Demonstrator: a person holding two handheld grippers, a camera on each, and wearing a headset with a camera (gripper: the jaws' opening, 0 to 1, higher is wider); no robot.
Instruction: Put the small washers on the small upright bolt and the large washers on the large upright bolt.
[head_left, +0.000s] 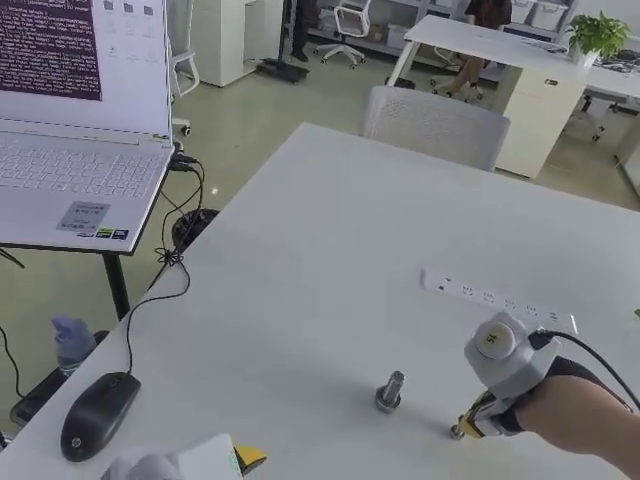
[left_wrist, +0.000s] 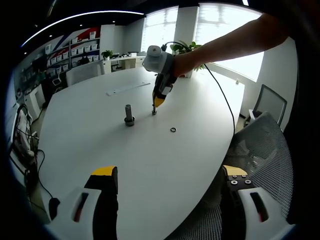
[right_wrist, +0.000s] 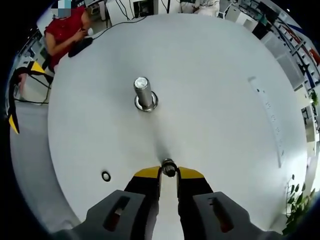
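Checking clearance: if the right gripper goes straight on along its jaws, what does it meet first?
The small upright bolt, right at the right gripper's tips; whether they touch is unclear. Farther on, slightly left in the right gripper view, stands the large upright bolt.

**White table and what sits on it**

Table (head_left: 330, 260): white top, rounded outline, matte, bare over most of its surface.

Large bolt (head_left: 390, 390): stands upright towards the near right. The right gripper view shows a ring flat round its foot.

Small bolt (head_left: 457, 432): upright, near the large one and to its right in the head view. Much shorter.

Loose washer (left_wrist: 173, 130): lies flat on the bare top, apart from both bolts, nearer the small one.

Power strip (head_left: 495, 297): white, long, flat, beyond the bolts on the far right.

Mouse (head_left: 98, 413): black, at the near left corner. Its black cable (head_left: 150, 290) trails along the left edge.
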